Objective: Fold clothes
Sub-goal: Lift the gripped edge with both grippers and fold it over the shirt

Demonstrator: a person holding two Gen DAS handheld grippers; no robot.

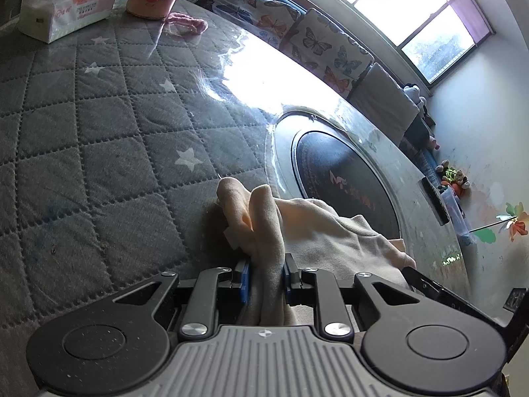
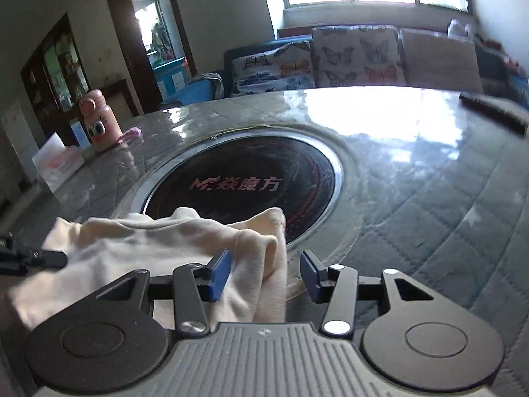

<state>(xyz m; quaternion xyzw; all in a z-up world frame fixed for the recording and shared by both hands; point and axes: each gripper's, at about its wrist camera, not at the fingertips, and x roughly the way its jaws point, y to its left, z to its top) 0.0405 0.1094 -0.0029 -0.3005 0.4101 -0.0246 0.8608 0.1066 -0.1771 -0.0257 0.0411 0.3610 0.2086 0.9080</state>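
Here the left gripper (image 1: 266,281) had its blue-padded jaws clamped on a bunched fold of the cream-coloured soft cloth garment (image 1: 310,228), which rose ahead of the fingers and trailed off to their right. The right gripper (image 2: 264,274) stood with jaws apart; the same cream garment (image 2: 158,248) draped over its left finger and hung down between the pads, clear of the right one. Just ahead of both tools lay the round black glass cooktop (image 2: 244,178) set into the table. The grey quilted star-print table cover (image 1: 99,139) spread to the left gripper's left. Far ahead-left stood a pink cartoon-face bottle (image 2: 98,122), a white tissue pack (image 1: 62,13) beside it, and a pink knitted cord (image 1: 190,23) next to the bottle.
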